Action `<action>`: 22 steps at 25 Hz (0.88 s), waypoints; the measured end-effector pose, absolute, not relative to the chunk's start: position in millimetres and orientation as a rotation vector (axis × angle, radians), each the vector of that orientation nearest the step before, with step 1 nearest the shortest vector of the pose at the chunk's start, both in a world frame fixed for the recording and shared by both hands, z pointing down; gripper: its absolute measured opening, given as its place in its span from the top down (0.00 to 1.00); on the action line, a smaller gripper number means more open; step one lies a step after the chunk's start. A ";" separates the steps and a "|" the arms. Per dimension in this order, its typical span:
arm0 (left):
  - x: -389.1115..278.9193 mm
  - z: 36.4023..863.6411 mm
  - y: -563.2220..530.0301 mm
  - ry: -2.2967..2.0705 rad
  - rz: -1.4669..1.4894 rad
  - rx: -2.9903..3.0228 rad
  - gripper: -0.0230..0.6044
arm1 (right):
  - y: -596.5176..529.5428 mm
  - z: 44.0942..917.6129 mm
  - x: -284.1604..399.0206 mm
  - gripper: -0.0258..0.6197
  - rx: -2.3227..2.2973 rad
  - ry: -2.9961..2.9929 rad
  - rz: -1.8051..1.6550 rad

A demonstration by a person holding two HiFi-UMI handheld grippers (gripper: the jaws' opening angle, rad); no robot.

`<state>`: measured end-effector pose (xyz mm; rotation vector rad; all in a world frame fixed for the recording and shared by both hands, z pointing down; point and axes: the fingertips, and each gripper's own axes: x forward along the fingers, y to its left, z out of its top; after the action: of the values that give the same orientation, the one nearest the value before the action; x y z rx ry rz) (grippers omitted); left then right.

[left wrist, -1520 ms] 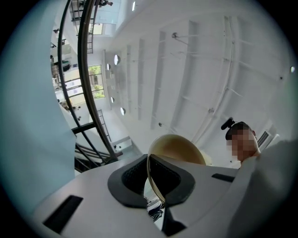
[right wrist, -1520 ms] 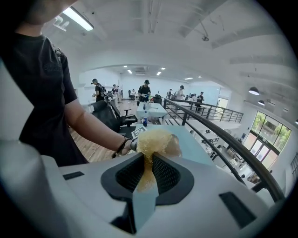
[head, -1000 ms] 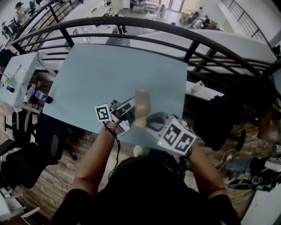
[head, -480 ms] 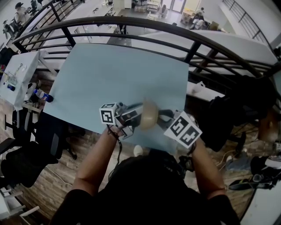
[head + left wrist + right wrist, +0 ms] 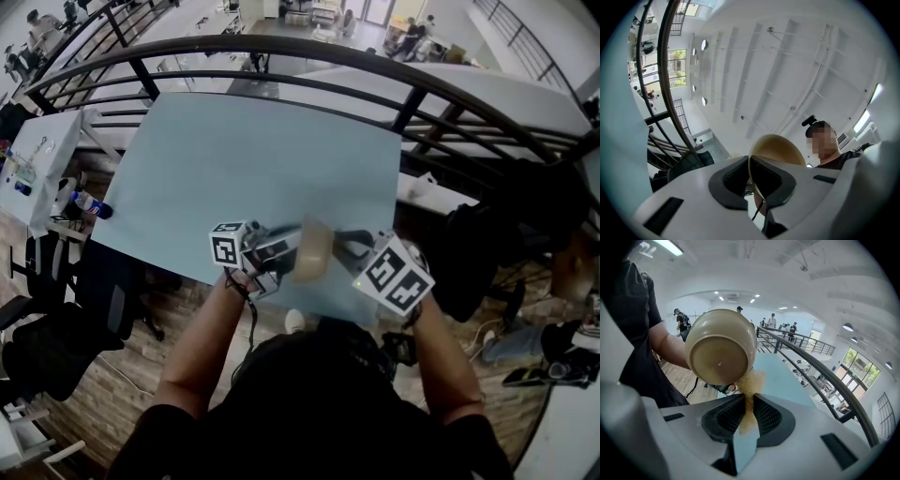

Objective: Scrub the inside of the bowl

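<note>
Over the near edge of the light-blue table (image 5: 244, 159), the tan bowl (image 5: 721, 348) is held aloft by its rim alone, pinched in the closed jaws of the left gripper (image 5: 751, 180), so it could be levered loose by a hard push. The scrubbing pad (image 5: 751, 380), clamped in the jaws of the right gripper (image 5: 747, 416), is set at the bowl's rim and might be slipped off outside.

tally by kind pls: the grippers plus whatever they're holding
grippers: 2, left gripper and right gripper
tan bowl: 1, rim clamped in the left gripper
scrub pad: 1, in the right gripper
total: 4
</note>
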<state>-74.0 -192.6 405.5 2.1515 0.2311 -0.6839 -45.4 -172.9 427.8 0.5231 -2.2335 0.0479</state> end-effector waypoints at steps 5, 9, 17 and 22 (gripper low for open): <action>-72.4 405.4 -187.2 0.257 -0.673 2.162 0.95 | -179.3 420.9 -41.6 0.86 0.558 -2.229 0.014; -67.8 417.4 -181.4 0.249 -0.605 2.180 0.95 | -182.2 402.8 -42.5 0.86 0.591 -2.267 -0.033; -70.8 430.4 -190.0 0.171 -0.601 2.169 0.95 | -171.3 375.5 -43.6 0.86 0.587 -2.293 -0.108; -73.4 438.2 -203.0 0.089 -0.609 2.169 0.95 | -167.3 372.3 -41.5 0.86 0.585 -2.303 -0.108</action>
<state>-73.4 -203.0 438.2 2.1687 0.0890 -0.6088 -41.5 -167.3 372.3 0.5855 -2.3029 -0.1076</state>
